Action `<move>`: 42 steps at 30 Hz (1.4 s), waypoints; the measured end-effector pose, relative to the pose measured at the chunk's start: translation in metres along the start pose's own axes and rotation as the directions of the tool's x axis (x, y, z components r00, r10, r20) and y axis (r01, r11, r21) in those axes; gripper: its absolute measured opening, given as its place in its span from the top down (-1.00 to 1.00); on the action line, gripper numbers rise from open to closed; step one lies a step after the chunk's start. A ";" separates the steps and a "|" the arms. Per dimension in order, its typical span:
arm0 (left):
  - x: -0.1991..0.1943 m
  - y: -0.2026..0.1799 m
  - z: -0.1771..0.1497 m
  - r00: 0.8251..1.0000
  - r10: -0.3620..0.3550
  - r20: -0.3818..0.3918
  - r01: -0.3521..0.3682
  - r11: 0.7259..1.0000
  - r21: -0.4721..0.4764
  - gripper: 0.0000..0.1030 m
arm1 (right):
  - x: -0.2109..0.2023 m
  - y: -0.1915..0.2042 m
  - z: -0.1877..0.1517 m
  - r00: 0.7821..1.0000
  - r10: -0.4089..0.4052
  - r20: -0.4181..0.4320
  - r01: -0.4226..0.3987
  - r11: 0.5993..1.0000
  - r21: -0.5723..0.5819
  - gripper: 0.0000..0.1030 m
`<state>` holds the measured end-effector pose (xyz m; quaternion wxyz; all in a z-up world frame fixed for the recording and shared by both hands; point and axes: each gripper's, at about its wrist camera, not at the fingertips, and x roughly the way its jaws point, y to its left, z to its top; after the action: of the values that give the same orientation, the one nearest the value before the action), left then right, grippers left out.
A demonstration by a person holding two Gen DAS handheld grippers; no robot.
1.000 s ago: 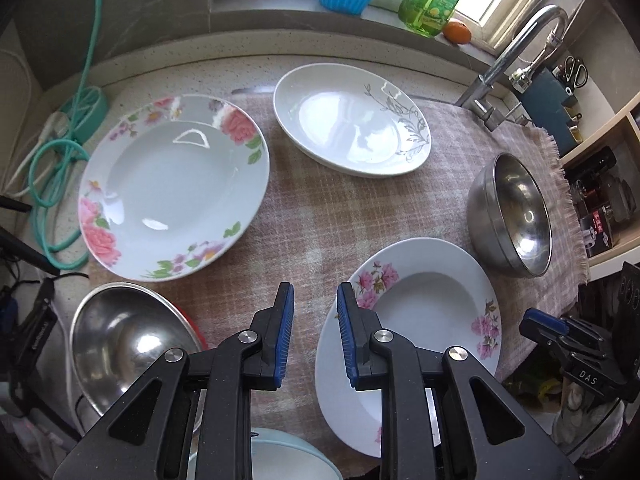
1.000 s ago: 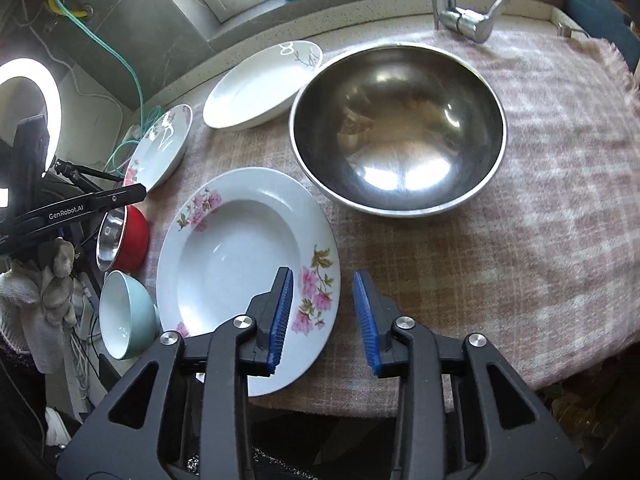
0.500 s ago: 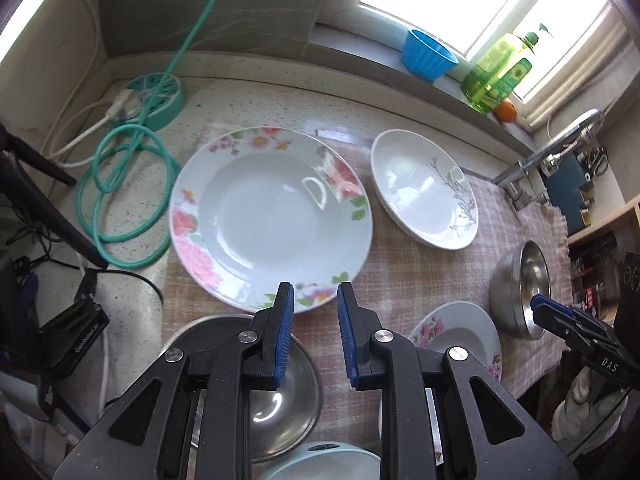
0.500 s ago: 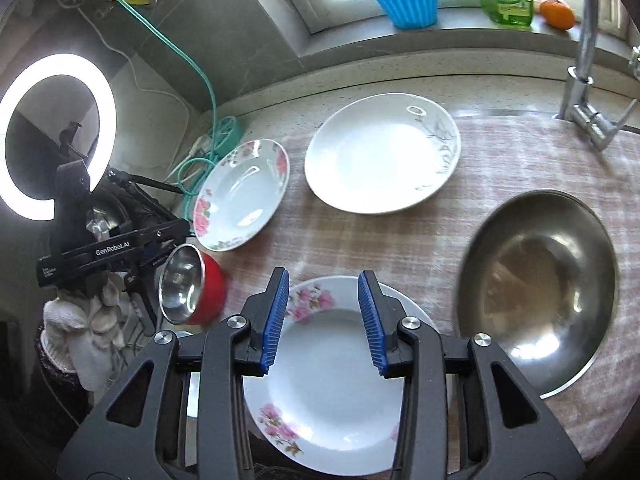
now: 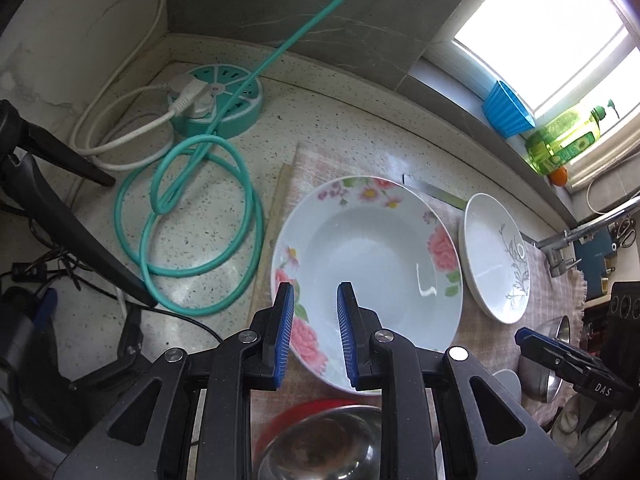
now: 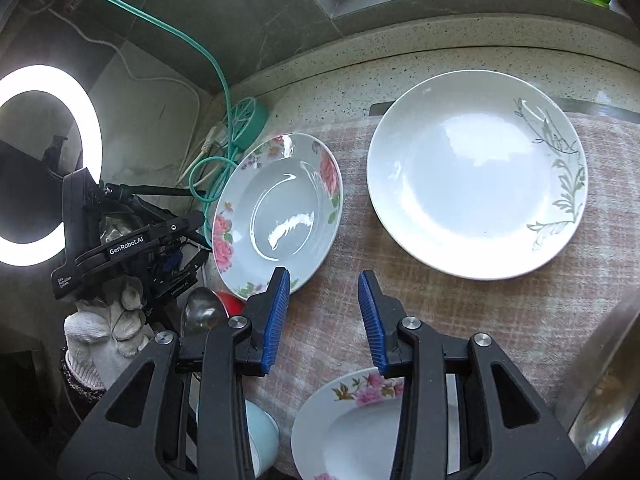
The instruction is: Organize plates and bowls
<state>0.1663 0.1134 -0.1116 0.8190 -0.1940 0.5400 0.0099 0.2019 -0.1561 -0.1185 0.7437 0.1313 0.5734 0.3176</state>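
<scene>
A rose-patterned deep plate (image 5: 372, 264) lies on the checked cloth (image 5: 312, 164); it also shows in the right wrist view (image 6: 280, 216). My left gripper (image 5: 314, 322) is open and empty above that plate's near-left rim. A white plate with a grey leaf pattern (image 6: 476, 172) lies further right, also in the left wrist view (image 5: 496, 260). My right gripper (image 6: 324, 312) is open and empty over bare cloth (image 6: 348, 264) between the plates. A pink-flowered plate (image 6: 352, 420) lies below it. A red-sided steel bowl (image 5: 320, 440) sits under my left gripper.
A teal power hub (image 5: 218, 100) with coiled green cable (image 5: 192, 216) lies on the counter at left. A pale blue bowl (image 6: 260, 436) and a large steel bowl (image 6: 604, 396) sit near the front edge. A tap (image 5: 580, 232), blue cup (image 5: 506, 110) and soap bottle (image 5: 564, 140) stand at right.
Both grippers have swung left and forward. The rose plate is now under my left gripper. The right view has moved off the large steel bowl towards the white plate.
</scene>
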 end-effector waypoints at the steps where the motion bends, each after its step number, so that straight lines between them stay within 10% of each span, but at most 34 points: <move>1: 0.001 0.003 0.003 1.000 0.004 0.003 -0.004 1.000 -0.006 0.60 | 0.004 -0.001 0.002 1.000 0.001 -0.006 -0.001 1.000 0.005 0.27; 42: 0.044 0.021 0.030 0.998 -0.028 -0.064 0.026 0.999 -0.035 0.66 | 0.065 -0.011 0.033 0.997 -0.004 -0.073 0.007 0.999 0.049 0.82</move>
<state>0.2062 0.1340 -0.1473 0.7977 -0.2155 0.5632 0.0019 0.2455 -0.1181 -0.1647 0.7196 0.1361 0.6082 0.3061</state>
